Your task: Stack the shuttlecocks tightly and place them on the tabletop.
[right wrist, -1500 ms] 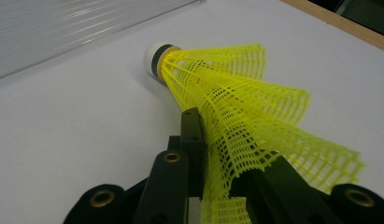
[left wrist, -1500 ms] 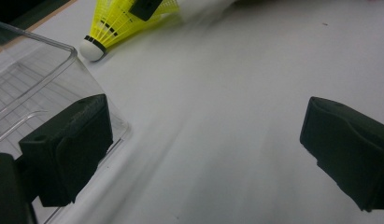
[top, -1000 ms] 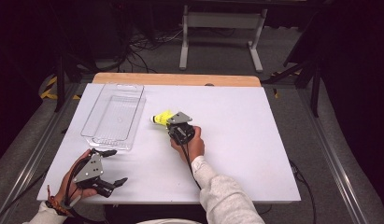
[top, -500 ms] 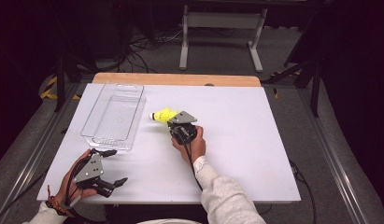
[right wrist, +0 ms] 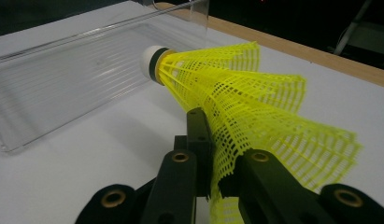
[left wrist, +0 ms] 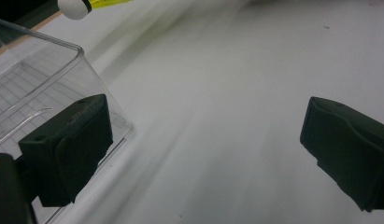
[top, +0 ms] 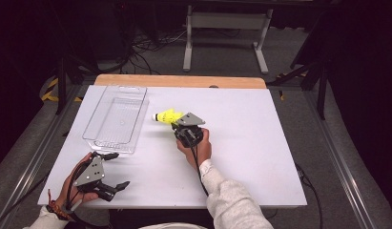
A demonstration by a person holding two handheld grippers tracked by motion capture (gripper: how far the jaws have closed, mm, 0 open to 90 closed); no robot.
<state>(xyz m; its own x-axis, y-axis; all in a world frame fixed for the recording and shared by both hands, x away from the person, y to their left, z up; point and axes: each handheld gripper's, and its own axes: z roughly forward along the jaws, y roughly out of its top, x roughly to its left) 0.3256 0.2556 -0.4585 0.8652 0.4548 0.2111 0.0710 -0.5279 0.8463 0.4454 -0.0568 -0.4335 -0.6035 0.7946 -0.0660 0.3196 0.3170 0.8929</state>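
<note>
A yellow mesh shuttlecock (top: 165, 116) with a white cork tip is near the middle of the white table (top: 260, 143). My right gripper (top: 177, 125) is shut on its skirt. In the right gripper view the jaws pinch the yellow netting (right wrist: 236, 93) and the cork points at the clear tray (right wrist: 63, 79). My left gripper (top: 118, 169) is held open near the table's front left corner, with nothing between its jaws. In the left gripper view (left wrist: 203, 140) one jaw stands in front of the tray's corner (left wrist: 35, 79), and the shuttlecock's cork (left wrist: 74, 7) shows at the top left.
The clear plastic tray (top: 115, 119) lies empty at the table's left, just left of the shuttlecock. A wooden strip (top: 179, 81) runs along the table's far edge. Cables and a metal stand (top: 227, 28) are on the floor beyond.
My right gripper has edged slightly toward the far side with the shuttlecock in it. My left gripper has kept still.
</note>
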